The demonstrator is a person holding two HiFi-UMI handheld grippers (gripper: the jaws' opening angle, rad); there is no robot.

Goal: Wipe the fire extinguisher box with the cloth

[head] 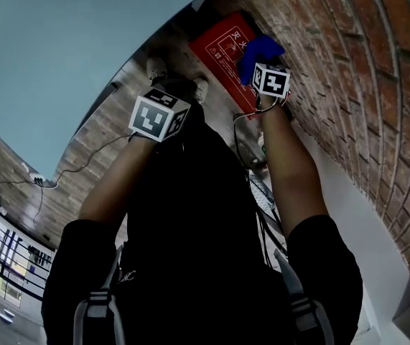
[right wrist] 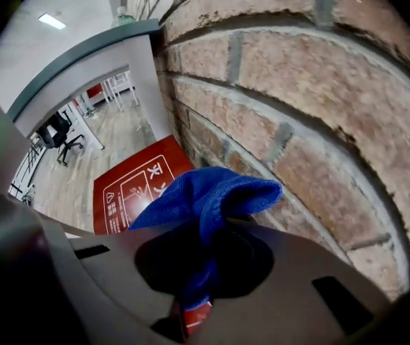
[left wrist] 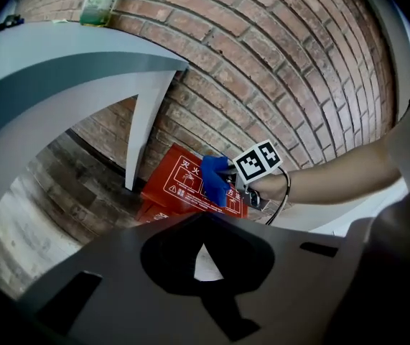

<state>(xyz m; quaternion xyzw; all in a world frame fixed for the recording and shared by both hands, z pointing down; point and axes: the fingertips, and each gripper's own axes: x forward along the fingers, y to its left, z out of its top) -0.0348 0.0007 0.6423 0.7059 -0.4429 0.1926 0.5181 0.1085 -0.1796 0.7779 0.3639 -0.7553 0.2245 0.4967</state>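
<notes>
cloth (head: 261, 51), blue and limp, hangs over the red fire extinguisher box (head: 222, 49) in the head view. left gripper view: left gripper (left wrist: 203, 256) pressed together, empty. right gripper view: right gripper (right wrist: 194, 297) pinches the bunched fold, likely a sound hold on something so light.

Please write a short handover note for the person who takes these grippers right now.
Left gripper: shut, empty, held back from the red fire extinguisher box.
Right gripper: shut on the blue cloth, at the box's top face, by the brick wall.
Done: cloth is at the box; contact and wiped area cannot be told.
Left: wipe the top and sides.
</notes>
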